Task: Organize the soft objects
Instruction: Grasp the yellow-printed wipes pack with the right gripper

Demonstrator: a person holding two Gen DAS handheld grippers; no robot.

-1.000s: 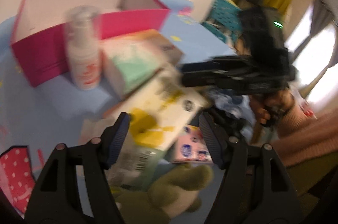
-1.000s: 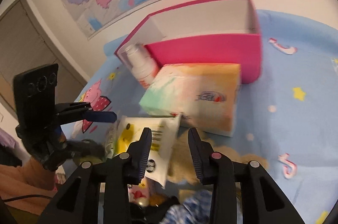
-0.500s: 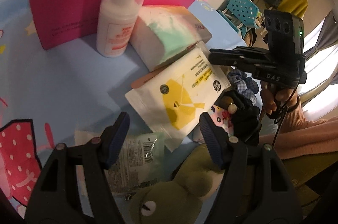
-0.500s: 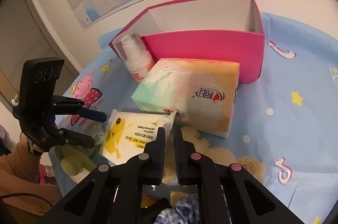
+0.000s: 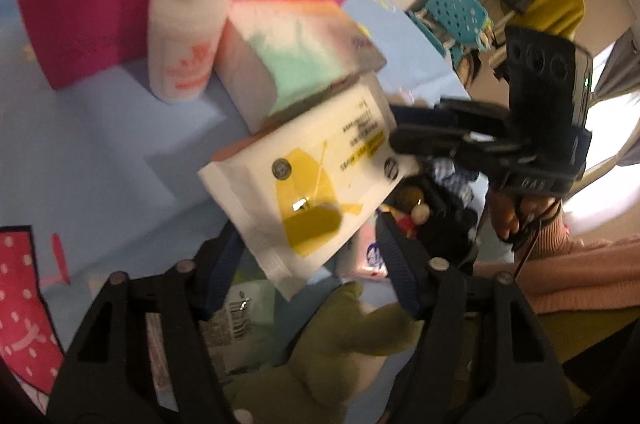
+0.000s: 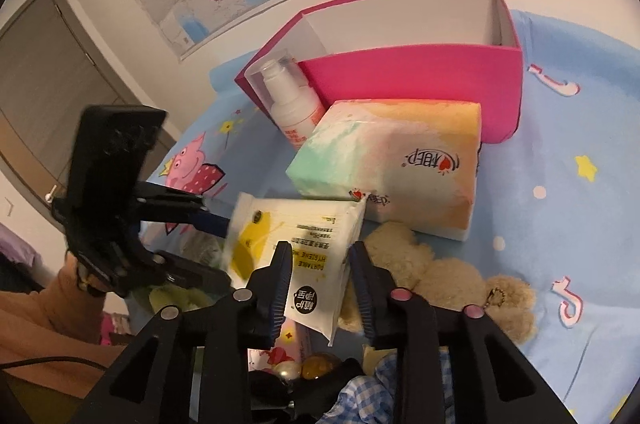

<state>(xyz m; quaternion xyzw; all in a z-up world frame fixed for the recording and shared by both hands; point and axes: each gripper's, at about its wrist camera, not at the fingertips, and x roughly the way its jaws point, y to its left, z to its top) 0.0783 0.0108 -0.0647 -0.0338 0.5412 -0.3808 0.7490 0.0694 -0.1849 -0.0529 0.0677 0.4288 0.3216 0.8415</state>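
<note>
The wipes pack (image 6: 304, 244) is white with a yellow panel and black print. The tissue pack (image 6: 400, 168) fades from mint green through white to orange and bears a small red heart. The open box (image 6: 420, 80) is hot pink outside and white inside. The pump bottle (image 6: 290, 104) is white with orange-red lettering under a clear cap. The bed sheet (image 6: 560, 224) is light blue with yellow stars, white dots and a pink cartoon pig. One plush toy (image 6: 452, 280) is tan, another (image 5: 340, 344) olive green. A cloth (image 6: 384, 384) is blue-and-white checked. The fingers (image 5: 396, 264) carry blue pads on black frames.
</note>
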